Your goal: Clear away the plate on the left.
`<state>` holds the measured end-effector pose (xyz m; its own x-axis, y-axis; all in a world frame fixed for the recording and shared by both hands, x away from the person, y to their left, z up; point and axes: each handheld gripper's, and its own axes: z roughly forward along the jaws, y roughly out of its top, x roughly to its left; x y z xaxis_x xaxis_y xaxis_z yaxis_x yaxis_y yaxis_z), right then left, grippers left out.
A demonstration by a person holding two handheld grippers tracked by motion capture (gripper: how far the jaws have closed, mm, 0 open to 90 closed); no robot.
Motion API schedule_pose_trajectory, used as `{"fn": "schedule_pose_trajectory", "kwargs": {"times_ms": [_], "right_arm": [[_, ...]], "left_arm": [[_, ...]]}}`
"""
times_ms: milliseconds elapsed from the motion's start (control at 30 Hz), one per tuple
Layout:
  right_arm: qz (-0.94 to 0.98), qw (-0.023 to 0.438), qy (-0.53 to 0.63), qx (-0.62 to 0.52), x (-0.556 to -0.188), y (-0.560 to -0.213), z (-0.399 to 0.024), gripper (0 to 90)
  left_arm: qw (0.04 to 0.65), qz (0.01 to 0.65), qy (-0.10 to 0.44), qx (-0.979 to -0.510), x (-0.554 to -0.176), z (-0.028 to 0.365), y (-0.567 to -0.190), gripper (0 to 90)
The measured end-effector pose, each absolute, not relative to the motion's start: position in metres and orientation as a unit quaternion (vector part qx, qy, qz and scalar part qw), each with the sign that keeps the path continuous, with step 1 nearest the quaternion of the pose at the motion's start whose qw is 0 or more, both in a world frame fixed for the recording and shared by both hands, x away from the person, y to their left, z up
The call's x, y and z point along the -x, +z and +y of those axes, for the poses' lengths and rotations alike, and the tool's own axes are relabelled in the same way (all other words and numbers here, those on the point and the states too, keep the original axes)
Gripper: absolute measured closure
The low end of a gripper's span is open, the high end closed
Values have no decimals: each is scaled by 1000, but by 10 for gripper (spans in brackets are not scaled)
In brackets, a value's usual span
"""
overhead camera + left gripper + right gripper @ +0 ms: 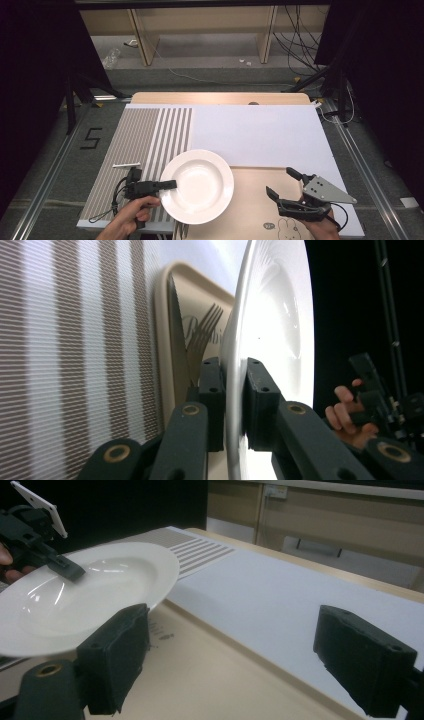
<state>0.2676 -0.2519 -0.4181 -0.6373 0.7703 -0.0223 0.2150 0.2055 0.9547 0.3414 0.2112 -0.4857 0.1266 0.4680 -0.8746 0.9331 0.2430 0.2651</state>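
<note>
Left hand-held gripper (234, 405) clamps rim of white plate (197, 185), held above beige tray (250, 210). Right hand-held gripper (287, 189) open, empty. Keep plate level, lower slowly onto tray w/o tilting.

Right tool (250, 670): black jaws wide apart, nothing between them. White round ceramic plate (100, 587) sits raised over the beige tray (210, 670) near the worktop's (310, 600) edge; left tool (70, 569) clamps the plate's far rim. Striped mat (195, 547) lies beyond.
</note>
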Motion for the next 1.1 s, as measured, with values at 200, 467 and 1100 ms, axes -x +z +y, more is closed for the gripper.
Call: {"fn": "schedule_pose_trajectory", "kwargs": {"times_ms": [200, 467, 1100], "right_arm": [[730, 261, 534, -337, -268, -418, -252, 157], [730, 261, 534, -337, -268, -418, -252, 157], [730, 261, 535, -337, -268, -418, -252, 157]], "left_arm": [[478, 606, -246, -586, -344, 193, -487, 806], [464, 593, -254, -607, -347, 171, -489, 804], [449, 564, -267, -640, -350, 126, -487, 803]]}}
